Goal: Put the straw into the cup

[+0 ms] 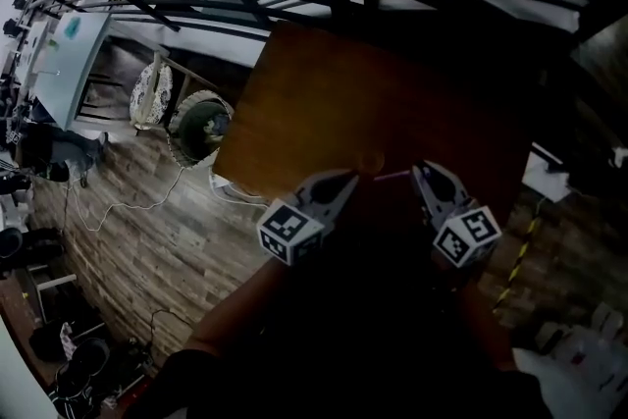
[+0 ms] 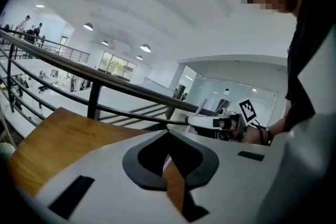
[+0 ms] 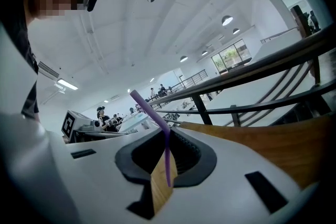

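Clamping purple straw (image 3: 150, 108) in right gripper (image 3: 167, 134); left gripper (image 2: 168, 134) pinched closed, empty, above wooden table (image 1: 373, 93).

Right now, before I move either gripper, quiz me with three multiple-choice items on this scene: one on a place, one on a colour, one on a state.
1. The left gripper and the right gripper are above:
A the wooden table
B a kitchen counter
C a sink

2. The straw is:
A green
B purple
C white

3. The right gripper is:
A wide open and empty
B shut on a cup
C shut on the straw

Answers:
1 A: the head view shows both grippers over the brown tabletop.
2 B: the straw shows purple in the right gripper view.
3 C: the jaws pinch the straw, and its upper end sticks free into the air.
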`<state>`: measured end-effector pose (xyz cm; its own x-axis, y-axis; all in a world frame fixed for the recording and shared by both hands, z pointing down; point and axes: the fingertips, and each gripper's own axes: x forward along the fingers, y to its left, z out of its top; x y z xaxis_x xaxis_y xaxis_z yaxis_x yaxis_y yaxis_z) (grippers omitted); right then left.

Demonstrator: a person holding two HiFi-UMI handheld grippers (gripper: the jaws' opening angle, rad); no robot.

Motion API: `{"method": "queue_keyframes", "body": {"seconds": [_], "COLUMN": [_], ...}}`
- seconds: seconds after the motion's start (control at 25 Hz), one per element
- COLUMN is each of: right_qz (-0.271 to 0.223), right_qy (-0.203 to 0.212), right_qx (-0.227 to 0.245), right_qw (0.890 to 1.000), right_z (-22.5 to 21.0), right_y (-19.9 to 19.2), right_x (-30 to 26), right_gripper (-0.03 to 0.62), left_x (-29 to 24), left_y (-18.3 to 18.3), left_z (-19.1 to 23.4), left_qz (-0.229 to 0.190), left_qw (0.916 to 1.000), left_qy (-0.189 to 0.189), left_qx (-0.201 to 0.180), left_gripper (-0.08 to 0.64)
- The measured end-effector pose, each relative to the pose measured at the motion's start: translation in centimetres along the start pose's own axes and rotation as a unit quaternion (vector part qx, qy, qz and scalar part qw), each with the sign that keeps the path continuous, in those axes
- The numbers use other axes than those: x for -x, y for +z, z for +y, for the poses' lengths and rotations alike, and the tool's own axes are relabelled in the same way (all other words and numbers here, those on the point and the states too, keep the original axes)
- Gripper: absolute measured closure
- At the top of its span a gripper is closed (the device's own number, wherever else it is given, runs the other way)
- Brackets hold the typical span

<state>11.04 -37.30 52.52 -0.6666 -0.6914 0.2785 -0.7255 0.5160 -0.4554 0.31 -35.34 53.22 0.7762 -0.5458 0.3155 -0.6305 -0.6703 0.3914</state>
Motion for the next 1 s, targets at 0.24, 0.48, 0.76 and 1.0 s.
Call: {"method": "queue_keyframes", "body": {"seconds": [0.24,0.48,0.76,1.0], "right_qz": [0.022,0.041,0.063,0.082], "right_qy": [-0.013,-0.03,-0.045,-0.052], "right_qx": [-0.009,-0.001,0.004,-0.003], "right_qw": [1.0,0.999,0.997,0.995], "right_z": [-1.8,-2.7,-4.2,-4.3], "right_y": [-2.0,-3.5,-5.9,-7.5], "right_x": [-2.9,-5.6,-6.6,-7.9], "right_gripper": [0.551,0.551,0.551,0.552], "left_x": [-1.1,-2.0,-3.6,-3.7], "left_y": [-1.6,-2.2,-3.4,-2.9], "left_z": [1.9,4.0,4.7,5.9], "left_qz": [0.031,0.053,0.079,0.091], "left_qw": [0.9992,0.9976,0.9948,0.9931], "left_qy": [-0.025,-0.045,-0.064,-0.074], "left_qx": [-0.008,-0.004,-0.001,0.0], "left_gripper": [0.549,0.549,0.549,0.549]}}
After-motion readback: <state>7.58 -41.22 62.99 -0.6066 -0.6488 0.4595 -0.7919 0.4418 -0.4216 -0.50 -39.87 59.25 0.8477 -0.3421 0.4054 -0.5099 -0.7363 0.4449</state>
